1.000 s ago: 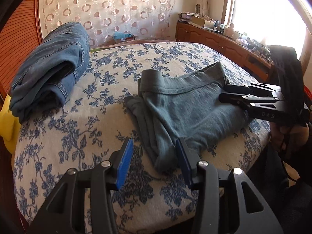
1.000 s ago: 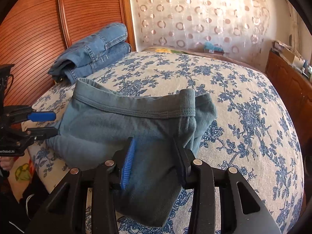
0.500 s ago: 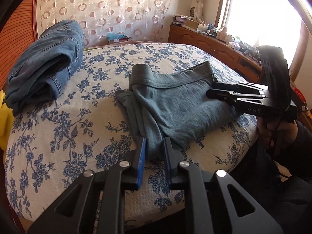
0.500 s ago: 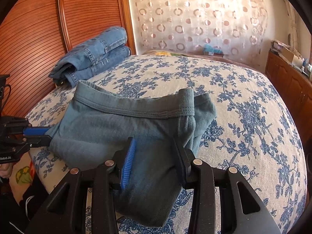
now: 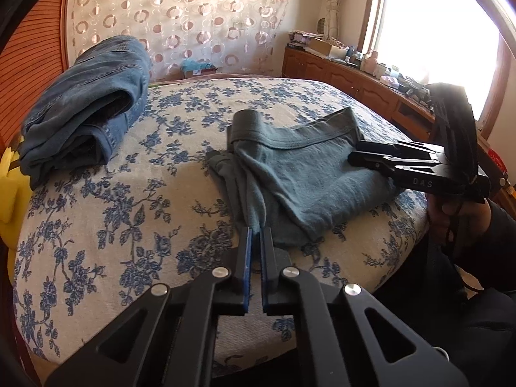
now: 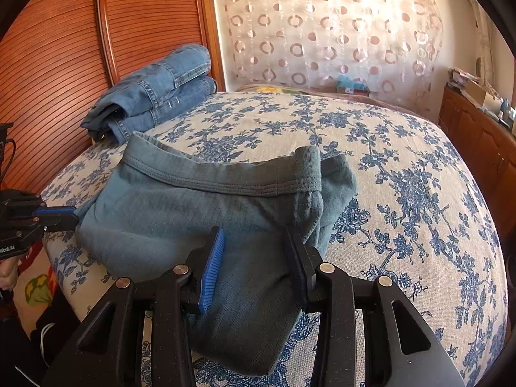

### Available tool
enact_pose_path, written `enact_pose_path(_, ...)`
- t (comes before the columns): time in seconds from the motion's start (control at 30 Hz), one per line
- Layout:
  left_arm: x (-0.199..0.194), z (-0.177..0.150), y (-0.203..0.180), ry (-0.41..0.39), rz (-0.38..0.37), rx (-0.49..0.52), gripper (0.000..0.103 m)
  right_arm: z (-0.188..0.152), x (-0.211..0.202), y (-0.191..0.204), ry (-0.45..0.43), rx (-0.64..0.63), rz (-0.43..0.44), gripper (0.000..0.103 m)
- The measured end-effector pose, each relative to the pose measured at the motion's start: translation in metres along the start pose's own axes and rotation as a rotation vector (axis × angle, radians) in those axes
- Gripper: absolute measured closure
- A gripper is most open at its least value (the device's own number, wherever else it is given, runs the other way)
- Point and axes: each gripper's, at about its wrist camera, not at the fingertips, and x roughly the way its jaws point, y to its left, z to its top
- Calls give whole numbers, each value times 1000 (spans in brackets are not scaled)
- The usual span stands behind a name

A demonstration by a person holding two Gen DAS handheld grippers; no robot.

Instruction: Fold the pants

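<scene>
Left gripper (image 5: 255, 230), bottom centre of frame, is pressed together on an edge of the teal pants (image 5: 300, 174). Pants lie mid-frame on the floral bedspread (image 5: 129, 200). Right gripper (image 6: 254, 242) is spread above the cloth, pinching nothing

Daylight pours through the window (image 5: 429, 25), blown out to white glare in the left wrist view. The curtain (image 6: 325, 29) glows softly. The bed (image 6: 403, 167) is evenly lit and sharp. Fisheye curvature bends edges; corners fall black.
</scene>
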Motion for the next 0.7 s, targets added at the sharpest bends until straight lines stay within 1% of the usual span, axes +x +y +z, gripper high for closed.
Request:
enact_pose_path(0.1, 2, -1, 5, 7, 17, -7, 101, 0, 0, 0, 0, 0, 0, 65)
enact_pose_path(0.23, 3, 1, 6, 10, 19, -13, 101, 0, 0, 0, -1, 0, 1, 65)
enact_pose_path(0.43, -2, 2, 8, -5, 28, -13, 101, -1, 0, 0, -2, 0, 1, 65)
enact_pose_path(0.5, -3, 3, 11, -8, 58, -17, 103, -1, 0, 0, -2, 0, 1, 65)
enact_pose_path(0.53, -4, 4, 13, -11, 105, -8, 103, -1, 0, 0, -2, -1, -2, 65)
enact_pose_path(0.57, -6, 4, 20, -14, 123, -23, 103, -1, 0, -1, -1, 0, -2, 65)
enact_pose_path(0.63, -8, 3, 29, -2, 105, -51, 103, 0, 0, 0, -2, 2, 3, 65)
enact_pose_path(0.7, -12, 4, 28, -9, 120, -35, 103, 0, 0, 2, -3, 1, 3, 65)
